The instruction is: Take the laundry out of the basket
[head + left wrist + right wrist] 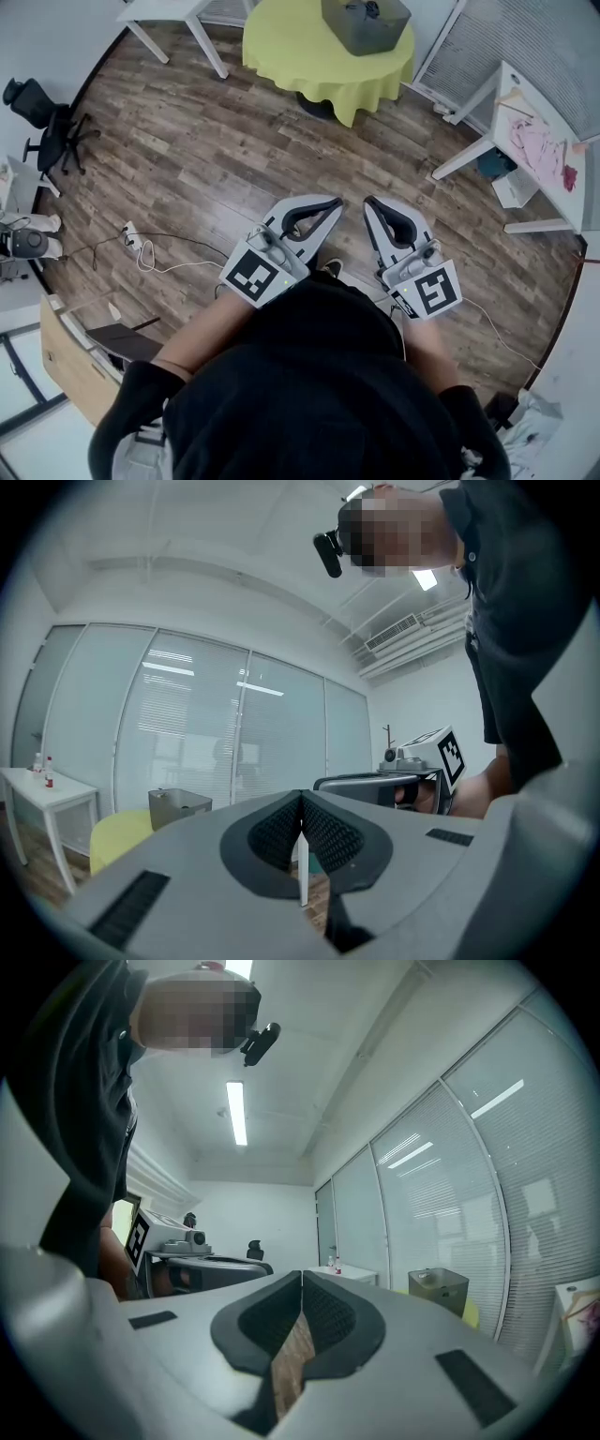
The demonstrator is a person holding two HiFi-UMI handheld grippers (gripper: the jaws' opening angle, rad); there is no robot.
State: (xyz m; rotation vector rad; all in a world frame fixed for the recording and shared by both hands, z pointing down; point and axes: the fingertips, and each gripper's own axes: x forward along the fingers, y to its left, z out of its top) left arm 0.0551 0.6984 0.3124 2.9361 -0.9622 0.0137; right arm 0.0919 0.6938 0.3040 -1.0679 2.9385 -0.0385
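Head camera looks steeply down; gripper cameras level, forward; all share basket (366,23) on table (281,47).

- Head view: bright, even indoor light. The wood floor (206,159) has a soft sheen and only faint shadows. Strong fisheye bending curves the room at the edges.
- Left gripper view: pale daylight glows through the window blinds (187,733), which carry streaks of reflected lamps. Below the blinds, the left hand-held gripper (301,797) looks slightly soft.
- Right gripper view: a ceiling strip light (234,1113), left of the blinds, glares pure white.
- Both gripper views are round, ringed by black vignette.
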